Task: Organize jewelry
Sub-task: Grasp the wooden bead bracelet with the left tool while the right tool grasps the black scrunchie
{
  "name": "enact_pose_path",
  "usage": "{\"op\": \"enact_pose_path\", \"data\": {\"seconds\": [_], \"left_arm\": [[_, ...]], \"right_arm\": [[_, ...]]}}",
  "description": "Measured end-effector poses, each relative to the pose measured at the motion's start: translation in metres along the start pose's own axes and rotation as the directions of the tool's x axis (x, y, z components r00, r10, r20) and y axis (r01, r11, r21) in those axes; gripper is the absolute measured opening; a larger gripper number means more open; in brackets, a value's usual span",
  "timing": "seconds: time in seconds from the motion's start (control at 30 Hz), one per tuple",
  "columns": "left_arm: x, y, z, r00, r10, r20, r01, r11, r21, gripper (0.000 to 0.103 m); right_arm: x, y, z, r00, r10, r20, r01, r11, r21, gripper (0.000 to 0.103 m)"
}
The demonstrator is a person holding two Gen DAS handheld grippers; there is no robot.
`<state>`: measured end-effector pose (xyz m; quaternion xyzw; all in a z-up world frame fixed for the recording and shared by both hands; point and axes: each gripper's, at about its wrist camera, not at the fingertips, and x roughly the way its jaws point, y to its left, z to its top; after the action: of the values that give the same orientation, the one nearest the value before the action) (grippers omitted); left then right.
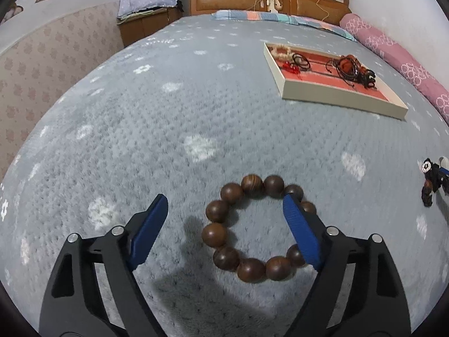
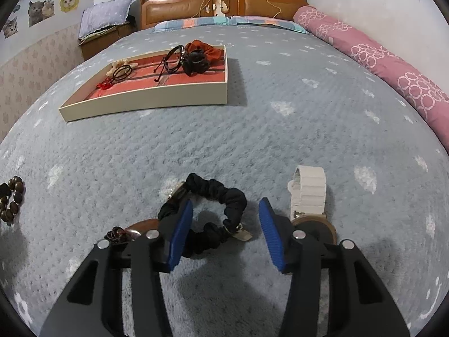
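Observation:
A brown wooden bead bracelet (image 1: 224,210) lies on the grey bedspread. My left gripper (image 1: 224,207) is open just above it, its right finger (image 1: 301,233) over the ring's right side and its left finger outside the ring. My right gripper (image 2: 226,213) is open around one side of a black scrunchie band (image 2: 235,196) with metal ends; its left finger (image 2: 181,233) is inside the loop. A white watch (image 2: 310,188) lies just right of it. The cream tray (image 2: 146,101) with a red lining holds several bracelets and scrunchies; it also shows in the left wrist view (image 1: 336,95).
A pink bolster (image 2: 378,59) runs along the bed's right edge. The wooden headboard (image 2: 221,2) and a striped pillow are at the far end. A small brown item (image 2: 140,226) lies by my right gripper's left finger. The bead bracelet also shows far left (image 2: 12,199).

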<state>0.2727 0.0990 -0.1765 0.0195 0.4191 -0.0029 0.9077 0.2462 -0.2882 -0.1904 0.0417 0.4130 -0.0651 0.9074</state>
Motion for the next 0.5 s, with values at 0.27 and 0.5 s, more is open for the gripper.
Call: {"op": "enact_pose_path", "data": {"seconds": [0.27,0.5], "left_arm": [[0.017,-0.001,-0.004,0.998,-0.028,-0.057,0.028,1.0,0.0,0.07],[0.024,-0.005,-0.002,0.997,-0.031,-0.069,0.032,0.999,0.014,0.069]], "right_arm": [[0.008,0.0,-0.001,1.0,0.003,-0.022,-0.002,1.0,0.006,0.043],[0.012,0.001,0.0,0.999,0.013,-0.031,-0.013,1.0,0.009,0.04]]}}
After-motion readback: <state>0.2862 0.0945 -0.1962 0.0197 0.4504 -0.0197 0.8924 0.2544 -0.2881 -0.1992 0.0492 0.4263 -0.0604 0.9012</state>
